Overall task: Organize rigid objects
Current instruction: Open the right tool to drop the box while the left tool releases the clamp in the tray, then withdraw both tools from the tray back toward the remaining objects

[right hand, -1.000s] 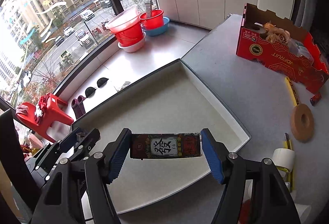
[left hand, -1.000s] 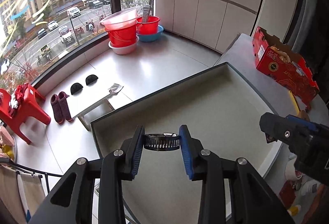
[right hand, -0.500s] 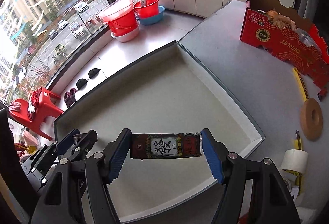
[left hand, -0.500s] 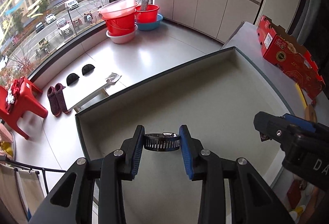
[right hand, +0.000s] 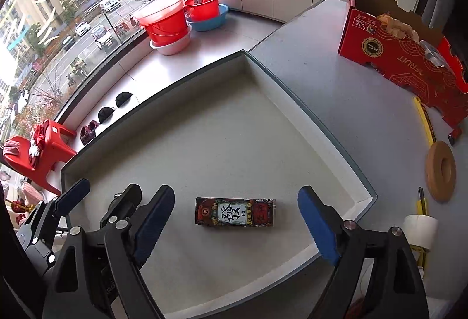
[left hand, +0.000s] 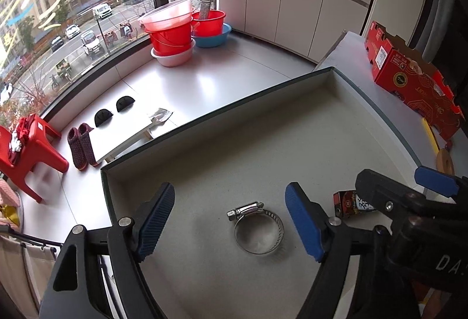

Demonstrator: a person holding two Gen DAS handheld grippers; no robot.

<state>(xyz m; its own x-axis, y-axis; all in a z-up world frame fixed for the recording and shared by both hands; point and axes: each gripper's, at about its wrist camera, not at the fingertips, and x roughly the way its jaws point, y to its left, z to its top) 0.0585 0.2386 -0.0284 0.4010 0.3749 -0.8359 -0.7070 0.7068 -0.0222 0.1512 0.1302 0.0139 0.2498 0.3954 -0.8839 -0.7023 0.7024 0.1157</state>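
Hose clamp [left hand: 258,227] lies flat on tray [left hand: 292,126] floor, near tray's front-left corner. Left gripper [left hand: 231,224] jaws just opened wide, straddling clamp, not touching. Box [right hand: 235,212] lies flat near tray's front edge; right gripper [right hand: 236,225] jaws just opened wide, clear of box. Tray sits on worktop [right hand: 336,79].

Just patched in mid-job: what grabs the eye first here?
The big shallow grey tray fills both views. On its floor lie a metal hose clamp, between the left gripper's just-opened jaws, and a small printed box, loose between the right gripper's. A red carton sits on the table behind.
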